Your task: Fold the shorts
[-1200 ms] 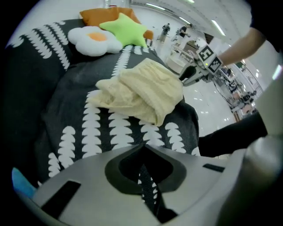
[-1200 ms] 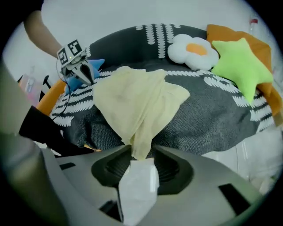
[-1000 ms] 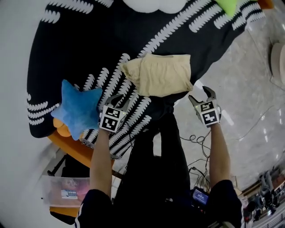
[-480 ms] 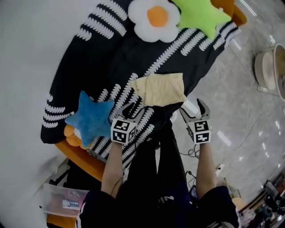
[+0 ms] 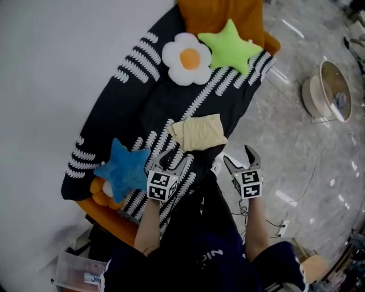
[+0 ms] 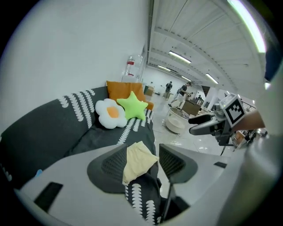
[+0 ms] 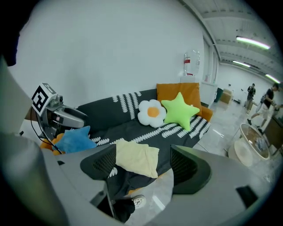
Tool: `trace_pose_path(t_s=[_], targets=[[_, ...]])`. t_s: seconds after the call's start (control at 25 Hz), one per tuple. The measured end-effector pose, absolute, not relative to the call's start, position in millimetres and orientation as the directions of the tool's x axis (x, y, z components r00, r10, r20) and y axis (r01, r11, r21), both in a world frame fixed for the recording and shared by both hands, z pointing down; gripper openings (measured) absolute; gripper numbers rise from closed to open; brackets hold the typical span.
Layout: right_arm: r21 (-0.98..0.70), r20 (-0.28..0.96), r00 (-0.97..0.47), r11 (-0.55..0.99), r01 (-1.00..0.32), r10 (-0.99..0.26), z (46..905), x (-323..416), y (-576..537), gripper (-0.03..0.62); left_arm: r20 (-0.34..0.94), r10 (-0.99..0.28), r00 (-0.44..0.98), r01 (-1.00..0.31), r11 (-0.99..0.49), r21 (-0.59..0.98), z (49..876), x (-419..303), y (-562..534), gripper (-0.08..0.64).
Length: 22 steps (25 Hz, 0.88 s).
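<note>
The pale yellow shorts (image 5: 198, 133) lie folded into a small rectangle on the dark, white-striped cover (image 5: 142, 102) near its front edge. Both grippers hang in the air on my side of them, clear of the cloth. My left gripper (image 5: 173, 159) is open; its jaws have just been opening and hold nothing. My right gripper (image 5: 238, 157), over the floor beside the edge, is open too, its jaws wider after just opening. In the left gripper view the shorts (image 6: 138, 160) show far beyond the empty jaws. The right gripper view frames the shorts (image 7: 137, 159) the same way.
A blue star cushion (image 5: 125, 168) lies left of the shorts. A white flower cushion (image 5: 186, 58), a green star cushion (image 5: 231, 48) and an orange cushion (image 5: 219, 14) sit at the far end. A round basket (image 5: 328, 91) stands on the marble floor; a plastic box (image 5: 80, 271) is below left.
Both grippers have risen away from the shorts, which now look smaller and farther off. The left jaws stand wider than a second ago. The shorts stay put.
</note>
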State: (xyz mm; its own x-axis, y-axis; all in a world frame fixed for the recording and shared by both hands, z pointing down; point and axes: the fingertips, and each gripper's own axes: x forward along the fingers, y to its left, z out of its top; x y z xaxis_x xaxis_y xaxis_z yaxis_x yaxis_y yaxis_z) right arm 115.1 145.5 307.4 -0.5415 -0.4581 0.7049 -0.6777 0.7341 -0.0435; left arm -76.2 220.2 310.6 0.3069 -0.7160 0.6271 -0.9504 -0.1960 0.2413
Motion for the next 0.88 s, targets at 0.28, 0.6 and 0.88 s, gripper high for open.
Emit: trace_pose_path(t_s=[0.28,0.6,0.88], targets=[[0.008,0.682,-0.528,0.726,-0.687,-0.507,263.1,128.8,175.3,0.387,0.58,-0.756,0.304,-0.951,-0.207,0.229,267.3,-66.2,241.1,0.224],[0.06,0.667,-0.503,0.713,-0.699,-0.549,234.4,134.4,208.0,0.387,0.528,-0.794,0.301,-0.951,-0.208,0.23,226.7,-63.8,269.6,0.224],[0.073,0.6,-0.536,0.708,-0.702,-0.594,192.6,121.9,219.4,0.391,0.453,-0.844,0.287,-0.955,-0.215,0.205,188.8,-69.2,275.1,0.224]])
